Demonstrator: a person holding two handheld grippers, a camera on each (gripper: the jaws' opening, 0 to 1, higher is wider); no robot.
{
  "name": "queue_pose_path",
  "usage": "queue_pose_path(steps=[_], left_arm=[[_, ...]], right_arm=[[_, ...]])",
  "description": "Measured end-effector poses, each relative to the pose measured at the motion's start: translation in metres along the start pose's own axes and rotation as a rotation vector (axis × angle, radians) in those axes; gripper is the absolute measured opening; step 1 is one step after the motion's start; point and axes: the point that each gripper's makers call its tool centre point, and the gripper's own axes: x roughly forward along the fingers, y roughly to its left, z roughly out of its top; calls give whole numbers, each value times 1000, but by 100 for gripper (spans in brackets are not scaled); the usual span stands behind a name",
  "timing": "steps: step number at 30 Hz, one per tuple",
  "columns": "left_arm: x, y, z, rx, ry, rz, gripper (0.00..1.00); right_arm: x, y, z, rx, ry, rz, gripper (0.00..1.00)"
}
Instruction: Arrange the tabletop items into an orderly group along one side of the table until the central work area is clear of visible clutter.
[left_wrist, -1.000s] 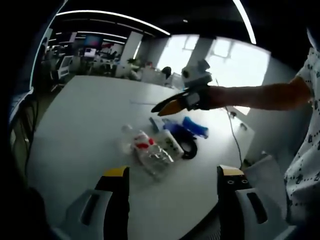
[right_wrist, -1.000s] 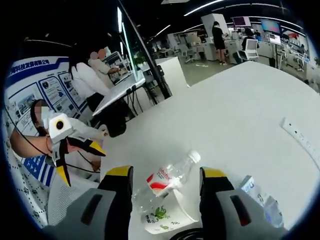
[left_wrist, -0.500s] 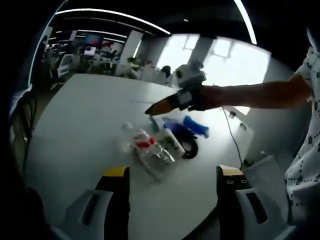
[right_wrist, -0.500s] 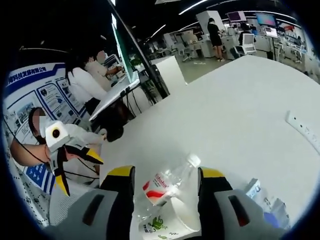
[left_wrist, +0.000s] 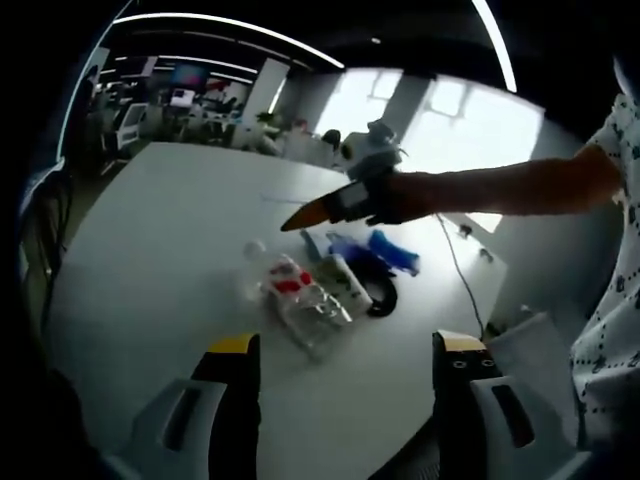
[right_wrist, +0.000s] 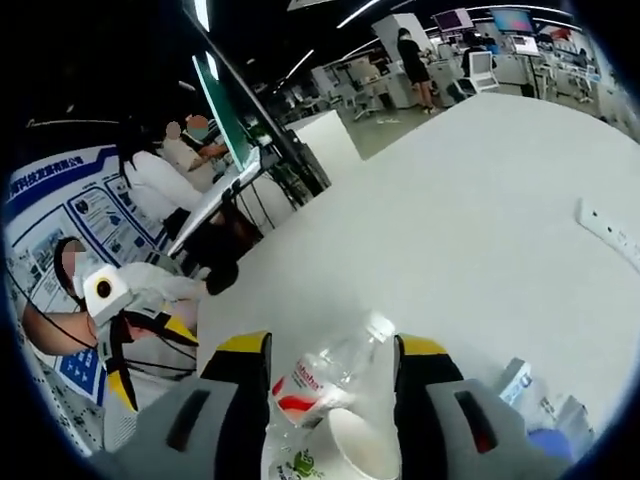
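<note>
Two tongs spread: my right tongs (right_wrist: 332, 400) straddle the clear plastic bottle with red label (right_wrist: 325, 372) for a grasp; my left tongs (left_wrist: 343, 400) hover over the white counter (left_wrist: 150, 260).

Office bg: bright windows (left_wrist: 440, 120), desks (right_wrist: 440, 80)

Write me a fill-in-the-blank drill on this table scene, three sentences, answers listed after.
1. The clear plastic bottle lying between the right claw jaws has a ____ cap.
2. The bottle's label is white and ____.
3. In the left gripper view, the right claw's tips are coloured ____.

Missing words: white; red; orange
</note>
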Motion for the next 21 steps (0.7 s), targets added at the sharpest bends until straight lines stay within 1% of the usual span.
queue_pose_path(steps=[8,12,15,20,21], left_arm=[[3,3,-2,-8,4,1,66],[3,5,-4,-16,5,2,66],[4,6,-5,-21,5,4,65],[6,7,-5,-29,-1,4,65],[6,7,-4,-28,-3,4,65]], right_arm=[[7,-3,-1,37,0,8,45],[11,-8,2,90,-12,13,45],[13,-11,0,114,-8,10,45],[18,-17,-3,178,-6,20,43],[20,-17,-4,203,-2,25,43]])
